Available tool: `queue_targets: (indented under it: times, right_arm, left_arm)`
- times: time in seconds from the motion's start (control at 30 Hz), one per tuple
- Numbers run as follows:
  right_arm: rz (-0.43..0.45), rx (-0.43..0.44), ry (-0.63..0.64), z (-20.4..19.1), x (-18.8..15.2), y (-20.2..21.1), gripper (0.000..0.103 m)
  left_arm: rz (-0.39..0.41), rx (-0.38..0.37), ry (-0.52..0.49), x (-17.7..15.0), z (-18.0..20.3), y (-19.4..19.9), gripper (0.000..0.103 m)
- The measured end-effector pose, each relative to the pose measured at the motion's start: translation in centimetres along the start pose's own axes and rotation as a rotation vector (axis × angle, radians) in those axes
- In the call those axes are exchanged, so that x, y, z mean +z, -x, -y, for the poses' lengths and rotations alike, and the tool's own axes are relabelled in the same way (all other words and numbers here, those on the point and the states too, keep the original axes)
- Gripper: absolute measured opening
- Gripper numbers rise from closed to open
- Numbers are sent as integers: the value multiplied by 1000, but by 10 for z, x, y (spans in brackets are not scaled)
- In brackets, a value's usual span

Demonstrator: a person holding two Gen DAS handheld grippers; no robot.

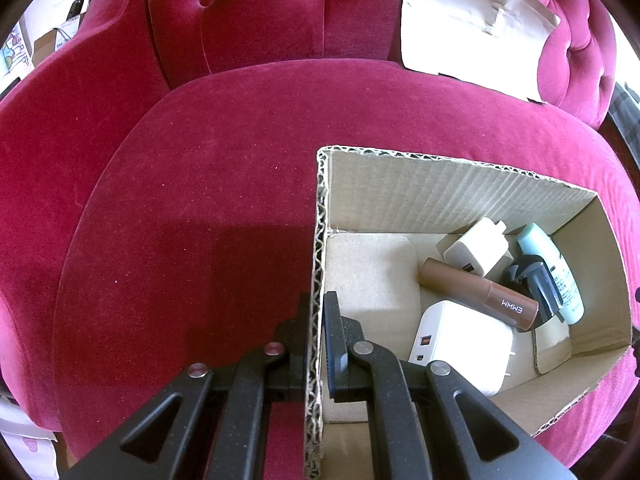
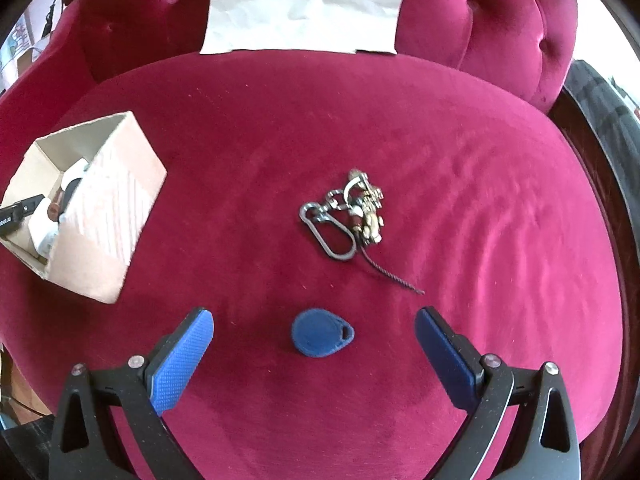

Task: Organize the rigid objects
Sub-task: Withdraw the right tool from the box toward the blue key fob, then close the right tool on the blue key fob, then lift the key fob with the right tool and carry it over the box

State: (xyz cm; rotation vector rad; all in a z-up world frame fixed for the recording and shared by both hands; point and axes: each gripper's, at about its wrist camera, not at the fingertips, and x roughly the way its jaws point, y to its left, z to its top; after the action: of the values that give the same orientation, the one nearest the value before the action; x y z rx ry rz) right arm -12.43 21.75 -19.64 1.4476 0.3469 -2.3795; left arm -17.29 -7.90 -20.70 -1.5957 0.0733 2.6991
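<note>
The left gripper (image 1: 316, 320) is clamped on the near-left wall of the box (image 1: 460, 196), one finger outside the cardboard and one inside, the corrugated edge running up between them. Just past the inner finger, on the box floor, lies a large white charger (image 1: 460, 344) with its ports facing the camera. A brown tube (image 1: 476, 292) lies across it, touching it at the top. Beyond the tube sits a small white plug (image 1: 476, 252), and to its right a black adapter (image 1: 532, 280) leans against a pale green bottle (image 1: 556, 268) by the right wall. The box rests on the red cushion (image 1: 200, 200). In the right wrist view, the right gripper (image 2: 314, 330) hangs with its blue-padded jaws spread wide, holding nothing. A blue fob (image 2: 320, 338) lies flat on the cushion between the fingertips, clear of both pads. Farther on, near the cushion's middle, lies a keyring (image 2: 344, 216): a silver carabiner, rings and brass-coloured charms in a heap, with a thin dark cord trailing toward the right finger. The box appears at the left of this view, well apart from the fob and keyring, the tip of the left gripper showing at its far-left edge. Farthest back, a sheet of paper (image 2: 304, 4) leans against the tufted backrest (image 2: 500, 20).
</note>
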Motion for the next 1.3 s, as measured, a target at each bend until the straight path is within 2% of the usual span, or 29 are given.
queue_targets:
  times: [0.23,0.53,0.63,0.73,0.8,0.83,0.87,1.3]
  right_arm:
    - [-37,10,-10,7,-7,-15,103]
    - [-36,14,-3,7,-9,-17,103]
    - [-30,6,-2,7,-10,-15,96]
    - [-13,-9,4,8,-10,-10,78]
    - [-2,-14,9,8,-9,-7,54]
    - [1,-15,13,7,-9,-6,47]
    - [3,-16,20,6,-9,-5,34]
    - [8,-18,33,9,-2,-7,35]
  left_arm:
    - [1,1,-2,0,1,0,5]
    - [1,2,-2,0,2,0,5]
    - [1,2,-3,1,2,0,5]
    - [1,3,-3,1,3,-1,5]
    - [1,4,-2,1,4,-1,5]
    - [1,5,-2,1,4,-1,5]
    - [1,5,-3,0,5,0,5]
    - [1,6,-3,2,8,-1,5]
